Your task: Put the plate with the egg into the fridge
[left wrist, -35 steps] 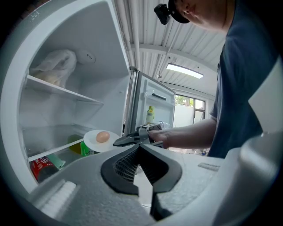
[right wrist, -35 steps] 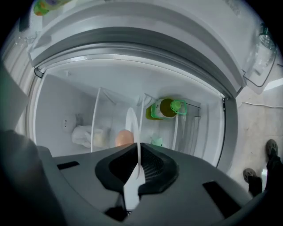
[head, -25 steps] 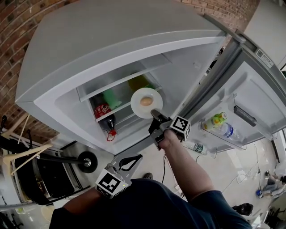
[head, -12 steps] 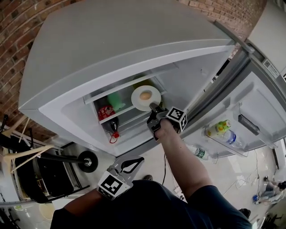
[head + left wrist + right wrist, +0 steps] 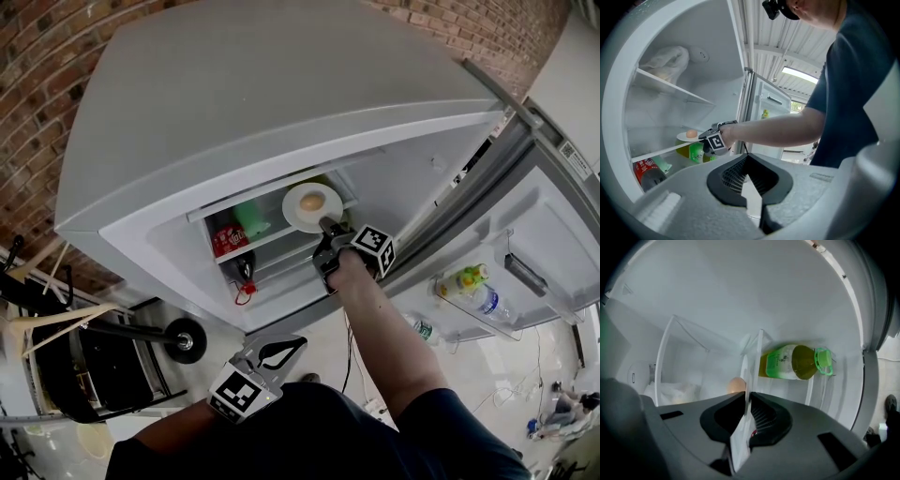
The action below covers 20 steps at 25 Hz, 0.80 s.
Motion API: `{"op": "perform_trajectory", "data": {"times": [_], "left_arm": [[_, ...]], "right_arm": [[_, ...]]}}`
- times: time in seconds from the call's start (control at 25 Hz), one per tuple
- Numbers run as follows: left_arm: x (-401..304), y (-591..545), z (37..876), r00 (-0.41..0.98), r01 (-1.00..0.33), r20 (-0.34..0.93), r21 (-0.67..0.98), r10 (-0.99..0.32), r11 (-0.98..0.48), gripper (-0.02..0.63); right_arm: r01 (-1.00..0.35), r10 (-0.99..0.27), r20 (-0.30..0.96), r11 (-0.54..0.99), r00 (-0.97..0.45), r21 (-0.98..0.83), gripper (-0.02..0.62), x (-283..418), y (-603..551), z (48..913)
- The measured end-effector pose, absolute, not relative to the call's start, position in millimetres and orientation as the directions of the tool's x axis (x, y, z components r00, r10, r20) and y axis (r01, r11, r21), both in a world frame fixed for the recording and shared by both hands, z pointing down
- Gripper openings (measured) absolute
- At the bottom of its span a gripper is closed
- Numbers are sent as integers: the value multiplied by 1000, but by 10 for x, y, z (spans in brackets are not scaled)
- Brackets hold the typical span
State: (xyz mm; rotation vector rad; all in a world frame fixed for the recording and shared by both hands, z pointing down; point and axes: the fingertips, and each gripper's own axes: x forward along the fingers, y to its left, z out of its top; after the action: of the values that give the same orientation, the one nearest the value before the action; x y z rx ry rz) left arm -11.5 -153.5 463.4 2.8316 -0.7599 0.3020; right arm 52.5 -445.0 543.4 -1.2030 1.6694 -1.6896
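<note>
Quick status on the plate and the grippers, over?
Left gripper shut, empty, outside the fridge. Right gripper jaws opening, plate rim between them. Plate with egg on fridge shelf. Nothing in the way.

A red brick wall (image 5: 37, 141) fills the upper left. At the foot of the brick wall stand a black wheeled frame (image 5: 141, 347) and pale wooden slats (image 5: 56, 323). Away from the brick wall, pale floor (image 5: 314, 342) carries loose cables (image 5: 538, 361). A strip light (image 5: 799, 74) glows overhead.
</note>
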Motion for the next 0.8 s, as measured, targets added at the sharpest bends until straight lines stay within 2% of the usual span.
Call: {"op": "perform_trajectory", "data": {"times": [0.2, 0.4, 0.48, 0.64, 0.8], "left_arm": [[-102, -1538, 4643, 849, -515, 230, 166, -475, -841, -2], [-86, -1530, 4645, 848, -515, 238, 156, -474, -843, -2], [-80, -1523, 4641, 848, -516, 235, 155, -476, -843, -2], [-69, -1517, 4649, 849, -513, 240, 156, -471, -844, -2], [-42, -1503, 4647, 852, -510, 231, 162, -470, -844, -2]], "right_arm": [[-227, -827, 245, -146, -506, -963, 45, 496, -4498, 5448], [-212, -833, 195, -96, -518, -973, 143, 502, -4533, 5362], [-198, -840, 176, -84, -513, -977, 160, 533, -4501, 5351], [-187, -853, 179, -98, -490, -977, 152, 632, -4390, 5423], [-182, -861, 177, -101, -476, -978, 53, 685, -4366, 5435]]}}
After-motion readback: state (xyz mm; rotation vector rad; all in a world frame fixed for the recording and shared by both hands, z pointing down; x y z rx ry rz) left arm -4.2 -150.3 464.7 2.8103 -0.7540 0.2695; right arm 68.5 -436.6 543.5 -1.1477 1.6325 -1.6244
